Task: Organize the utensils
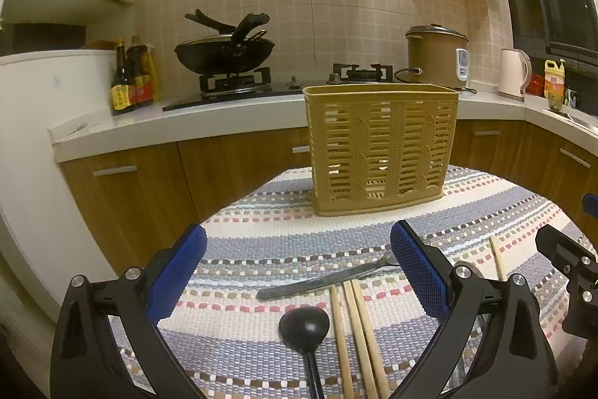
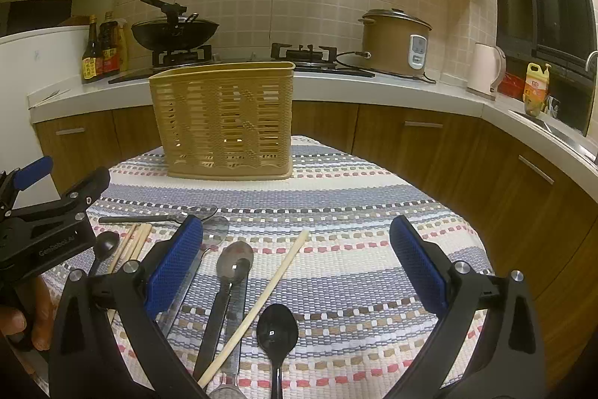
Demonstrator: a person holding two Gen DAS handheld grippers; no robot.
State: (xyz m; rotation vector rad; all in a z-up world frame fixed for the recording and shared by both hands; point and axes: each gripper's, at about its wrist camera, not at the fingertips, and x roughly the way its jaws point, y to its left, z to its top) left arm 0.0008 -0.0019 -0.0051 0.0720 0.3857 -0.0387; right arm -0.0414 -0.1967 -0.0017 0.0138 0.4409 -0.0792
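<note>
A tan slotted utensil basket point(image 1: 381, 148) point(image 2: 224, 122) stands upright at the far end of a striped woven mat. My left gripper point(image 1: 299, 249) is open and empty, above a metal fork point(image 1: 321, 281), a black spoon point(image 1: 304, 326) and three wooden chopsticks point(image 1: 355, 331). My right gripper point(image 2: 297, 245) is open and empty, above metal spoons point(image 2: 233, 264), a single chopstick point(image 2: 261, 301) and a black spoon point(image 2: 277, 328). The left gripper also shows at the left of the right wrist view point(image 2: 56, 208).
The mat point(image 1: 261, 238) point(image 2: 355, 197) covers a small table with edges dropping off on both sides. Behind is a kitchen counter point(image 1: 187, 122) with a wok point(image 1: 224, 53), sauce bottles point(image 1: 130, 81), a rice cooker point(image 2: 396, 43) and a kettle point(image 2: 486, 70).
</note>
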